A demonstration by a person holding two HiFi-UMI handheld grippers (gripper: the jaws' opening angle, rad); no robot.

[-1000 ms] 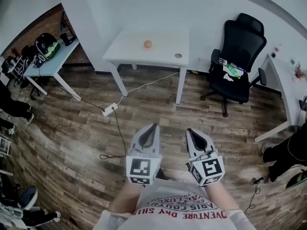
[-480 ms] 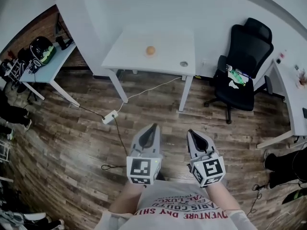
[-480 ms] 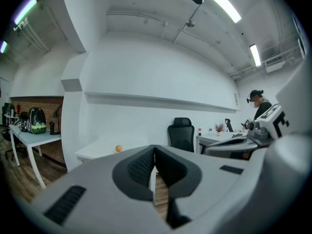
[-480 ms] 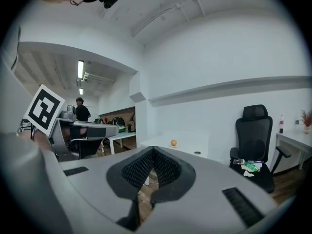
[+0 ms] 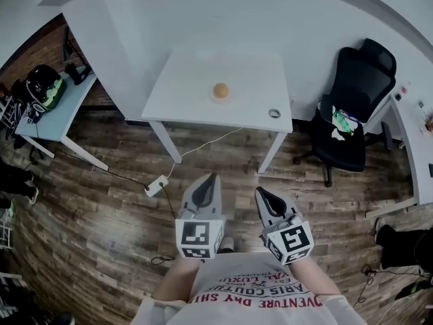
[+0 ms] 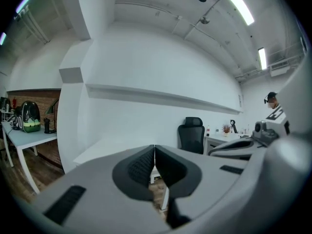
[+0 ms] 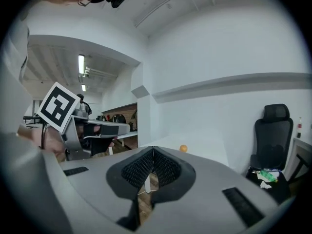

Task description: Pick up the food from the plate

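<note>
Jaws pressed together, nothing between them, on my left gripper (image 5: pixel 208 179) and on my right gripper (image 5: pixel 260 192) alike. I hold the two side by side in front of my chest, over the wooden floor (image 5: pixel 101 229), short of the white surface (image 5: pixel 186 90). A power strip (image 5: pixel 156 185) lies on the floor off the surface's near left leg. Around the middle of the surface sits the plate (image 5: pixel 214 98) with the round orange food (image 5: pixel 220 89) on it, well apart from both grippers. A small round thing (image 5: pixel 274 113) lies by the surface's near right corner. Right of the surface stands a black chair (image 5: pixel 358 100).
</note>
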